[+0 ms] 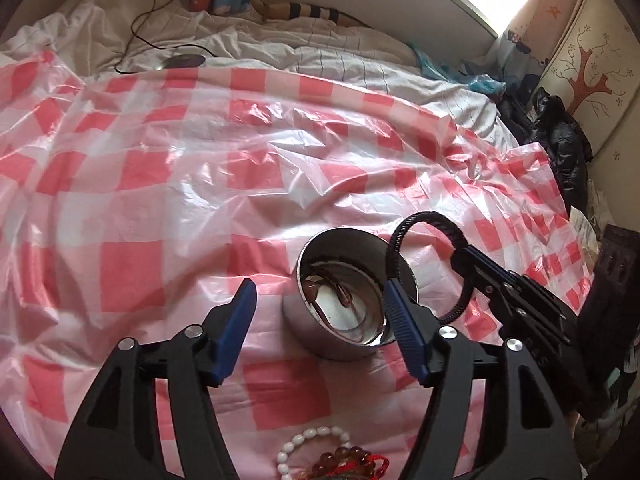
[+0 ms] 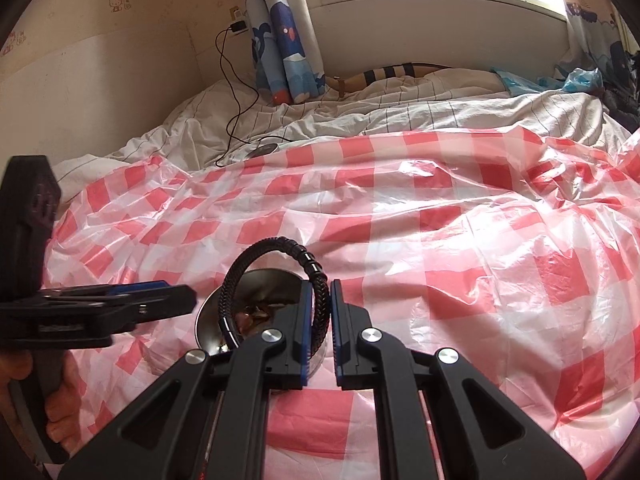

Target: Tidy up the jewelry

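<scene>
Steel gleams low in the centre of the left wrist view, where a round metal bowl (image 1: 352, 300) sits on the red-and-white checked plastic sheet (image 1: 160, 200) spread over the bed, with a brownish piece of jewelry (image 1: 340, 292) lying inside it. The left claw (image 1: 320, 324) stands wide open and holds nothing, its 2 blue-padded fingers (image 1: 240, 328) flanking the bowl, the right-hand one just in front of the rim. From the right edge of that frame the right claw (image 1: 468, 260) reaches in, closed on a black braided bracelet (image 1: 424, 224) whose loop stands upright above the bowl's far rim. In the right wrist view the same claw (image 2: 320, 312) pinches the bracelet (image 2: 276, 252) between its nearly closed pads at lower centre, the loop arching up and to the left over the bowl (image 2: 224, 312); the left claw (image 2: 132, 300) enters from the left edge, held by a bare hand (image 2: 60, 400) at lower left. At the bottom edge of the left wrist view lie a white bead bracelet (image 1: 304, 440) and an amber bead bracelet with a red cord (image 1: 352, 464), touching each other. White striped bedding (image 2: 400, 112) and a black cable (image 2: 236, 100) fill the upper part of the frame.
</scene>
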`<state>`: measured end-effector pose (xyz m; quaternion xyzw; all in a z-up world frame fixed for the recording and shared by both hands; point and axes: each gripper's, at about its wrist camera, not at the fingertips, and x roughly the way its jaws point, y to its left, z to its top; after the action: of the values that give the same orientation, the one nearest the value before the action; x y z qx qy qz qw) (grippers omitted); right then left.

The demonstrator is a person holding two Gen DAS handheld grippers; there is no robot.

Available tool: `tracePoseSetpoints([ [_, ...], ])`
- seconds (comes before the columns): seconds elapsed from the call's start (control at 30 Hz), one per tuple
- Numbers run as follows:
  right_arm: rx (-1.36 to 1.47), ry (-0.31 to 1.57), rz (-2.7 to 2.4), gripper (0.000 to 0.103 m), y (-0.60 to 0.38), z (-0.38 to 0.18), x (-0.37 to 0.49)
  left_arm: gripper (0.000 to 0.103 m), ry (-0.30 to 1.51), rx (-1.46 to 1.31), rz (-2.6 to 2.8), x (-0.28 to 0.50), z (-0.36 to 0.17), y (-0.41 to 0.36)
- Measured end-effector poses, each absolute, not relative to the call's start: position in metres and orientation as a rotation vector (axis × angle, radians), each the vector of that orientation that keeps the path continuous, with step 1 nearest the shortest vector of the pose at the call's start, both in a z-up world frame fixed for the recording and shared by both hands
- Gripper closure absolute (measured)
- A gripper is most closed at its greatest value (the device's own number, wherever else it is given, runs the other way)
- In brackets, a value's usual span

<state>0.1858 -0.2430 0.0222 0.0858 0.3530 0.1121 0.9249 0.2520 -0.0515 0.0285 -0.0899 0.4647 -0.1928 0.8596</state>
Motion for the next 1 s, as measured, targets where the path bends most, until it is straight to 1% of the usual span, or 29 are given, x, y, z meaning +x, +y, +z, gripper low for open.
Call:
tracePoseSetpoints([
  [0.13,0.122,0.754,0.242,0.093,-0.222,0.014,0.199,0.033,0.96,-0.297,-0.377,0.235,0.032,-0.011],
  [0.2,0.104,0.79,0.246,0.093,-0.215,0.008,0.205,0.029,0.95,-0.36,-0.346,0.225,0.029,0.005],
  [0.27,0.084,0.836,0.255,0.093,-0.21,0.0,0.209,0.029,0.949,-0.39,-0.344,0.217,0.026,0.012],
  [0.33,0.077,0.867,0.265,0.09,-0.208,-0.005,0.21,0.029,0.947,-0.394,-0.347,0.209,0.025,0.013],
  [0.37,0.09,0.858,0.265,0.084,-0.21,-0.003,0.208,0.028,0.946,-0.393,-0.349,0.205,0.024,0.013],
  [0.4,0.099,0.842,0.261,0.075,-0.212,0.0,0.204,0.027,0.945,-0.39,-0.351,0.201,0.024,0.013],
  [0.47,0.098,0.81,0.241,0.064,-0.215,0.011,0.19,0.024,0.948,-0.373,-0.344,0.19,0.02,0.012],
  [0.57,0.077,0.788,0.257,0.064,-0.218,0.025,0.157,0.021,0.97,-0.36,-0.333,0.168,0.012,0.017],
  [0.7,0.102,0.795,0.306,0.064,-0.22,0.032,0.108,0.021,0.981,-0.331,-0.351,0.133,0.003,0.025],
  [0.87,0.124,0.86,0.426,0.064,-0.206,0.012,0.055,0.021,0.95,-0.227,-0.402,0.089,0.001,0.021],
  [0.97,0.072,0.902,0.478,0.064,-0.18,0.0,0.046,0.021,0.916,-0.154,-0.373,0.079,0.004,0.019],
  [1.0,0.062,0.915,0.485,0.066,-0.173,-0.004,0.046,0.021,0.91,-0.142,-0.361,0.079,0.004,0.019],
])
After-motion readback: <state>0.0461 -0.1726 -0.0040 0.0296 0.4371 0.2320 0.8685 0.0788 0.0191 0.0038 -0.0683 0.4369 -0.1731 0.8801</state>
